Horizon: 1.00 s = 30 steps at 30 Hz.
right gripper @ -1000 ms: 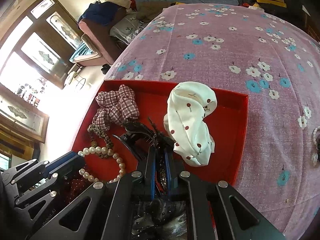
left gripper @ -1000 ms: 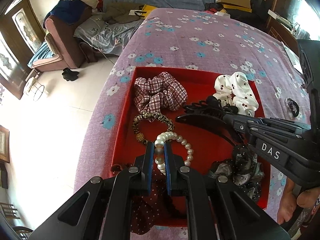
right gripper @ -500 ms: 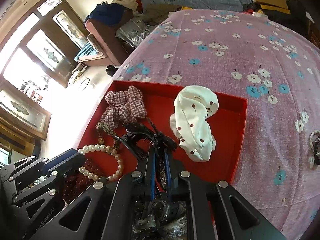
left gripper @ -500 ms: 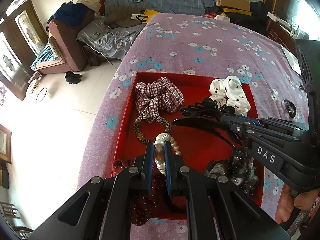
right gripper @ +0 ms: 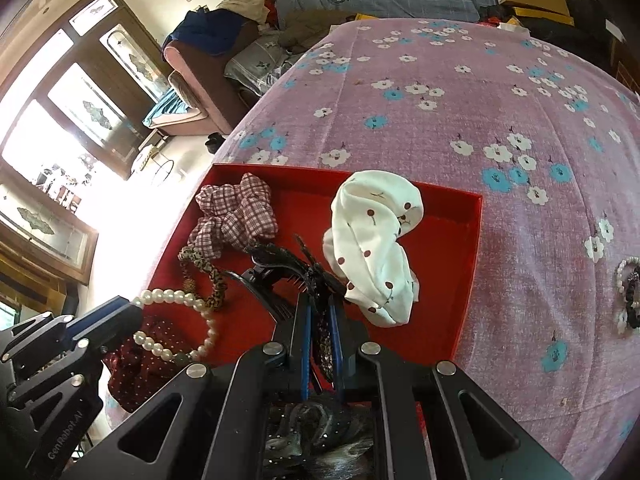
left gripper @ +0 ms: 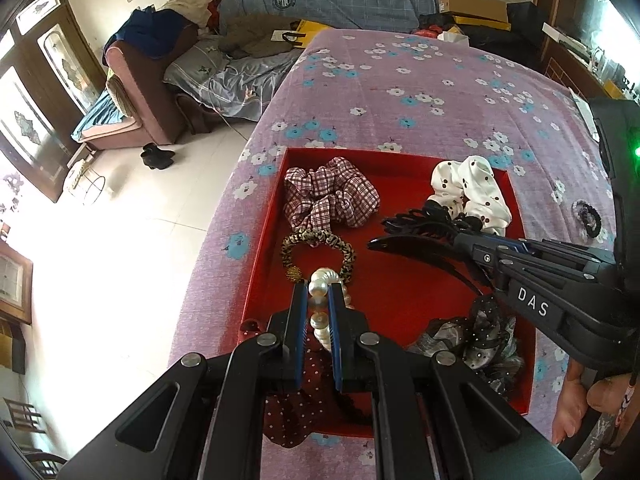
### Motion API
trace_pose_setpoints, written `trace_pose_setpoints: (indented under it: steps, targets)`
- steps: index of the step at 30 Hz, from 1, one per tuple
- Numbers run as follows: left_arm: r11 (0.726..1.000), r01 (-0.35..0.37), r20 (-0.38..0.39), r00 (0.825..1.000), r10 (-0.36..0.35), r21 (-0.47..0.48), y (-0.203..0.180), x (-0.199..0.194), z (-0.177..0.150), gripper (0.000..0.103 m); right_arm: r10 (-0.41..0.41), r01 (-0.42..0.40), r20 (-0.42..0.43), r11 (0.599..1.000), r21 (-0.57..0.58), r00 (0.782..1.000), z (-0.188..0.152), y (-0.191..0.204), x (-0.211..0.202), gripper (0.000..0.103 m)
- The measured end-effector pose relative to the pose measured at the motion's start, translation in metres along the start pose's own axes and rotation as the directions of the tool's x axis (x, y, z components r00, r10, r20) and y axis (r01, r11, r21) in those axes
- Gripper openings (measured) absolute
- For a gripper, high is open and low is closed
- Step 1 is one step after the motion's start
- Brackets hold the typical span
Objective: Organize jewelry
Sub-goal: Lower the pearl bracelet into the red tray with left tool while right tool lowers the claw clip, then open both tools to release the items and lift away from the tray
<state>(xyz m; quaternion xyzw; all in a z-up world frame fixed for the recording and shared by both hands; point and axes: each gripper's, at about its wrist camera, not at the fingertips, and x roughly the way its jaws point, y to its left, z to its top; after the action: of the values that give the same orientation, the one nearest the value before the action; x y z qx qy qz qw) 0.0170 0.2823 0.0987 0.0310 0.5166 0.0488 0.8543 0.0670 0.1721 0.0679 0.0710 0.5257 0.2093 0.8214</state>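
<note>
1. Purple cloth with white and blue flowers covers the bed point(left gripper: 420, 92) that carries everything I am working on.
2. Red tray point(left gripper: 404, 296) sits near the bed's front left corner, and most of the pieces lie inside it.
3. My right gripper point(right gripper: 320, 304) reaches in from the tray's right edge, its tongs clamped on a black hair claw point(left gripper: 420, 236) held over the tray's middle.
4. My left gripper point(left gripper: 318, 300) is over the tray's front left part, tongs clamped on the pearl bracelet point(left gripper: 322, 284), whose loop hangs between them.
5. White dotted scrunchie point(left gripper: 472, 192) lies in the tray's far right corner, just beside the claw.
6. Plaid scrunchie point(left gripper: 330, 200) lies at the tray's far edge, toward the left.
7. Grey sheer scrunchie point(left gripper: 476, 340) sits in the tray's front right corner, under my right gripper.
8. Maroon dotted scrunchie point(left gripper: 292, 412) hangs over the tray's front edge, below my left gripper.
9. Leopard hair tie point(left gripper: 316, 248) lies just in front of the plaid one, touching it, with the pearls at its near side.
10. Black bead ring point(left gripper: 586, 218) rests on the cloth beyond the tray's right edge.
</note>
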Motion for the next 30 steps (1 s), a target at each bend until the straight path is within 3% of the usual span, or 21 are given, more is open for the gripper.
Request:
trace_pose_setpoints:
  steps: [18, 22, 24, 30]
  targets:
    - [1.0, -0.011, 0.008, 1.0, 0.011, -0.017, 0.004, -0.009, 0.002, 0.011, 0.012, -0.012, 0.002, 1.0, -0.001, 1.0, 0.001, 0.004, 0.0, 0.013]
    - [0.999, -0.017, 0.007, 1.0, 0.017, -0.045, 0.01, -0.012, 0.001, 0.018, 0.036, -0.036, 0.012, 0.999, 0.018, 0.999, 0.002, 0.003, -0.006, 0.027]
    - [0.998, -0.024, 0.008, 1.0, 0.024, -0.06, 0.014, -0.014, -0.001, 0.023, 0.044, -0.044, 0.021, 0.999, 0.014, 0.999, 0.002, 0.005, -0.011, 0.027]
    - [0.993, -0.051, -0.01, 0.999, 0.05, -0.109, 0.025, -0.02, -0.004, 0.024, 0.078, -0.078, 0.05, 0.997, 0.0, 0.996, 0.0, 0.011, -0.032, 0.027]
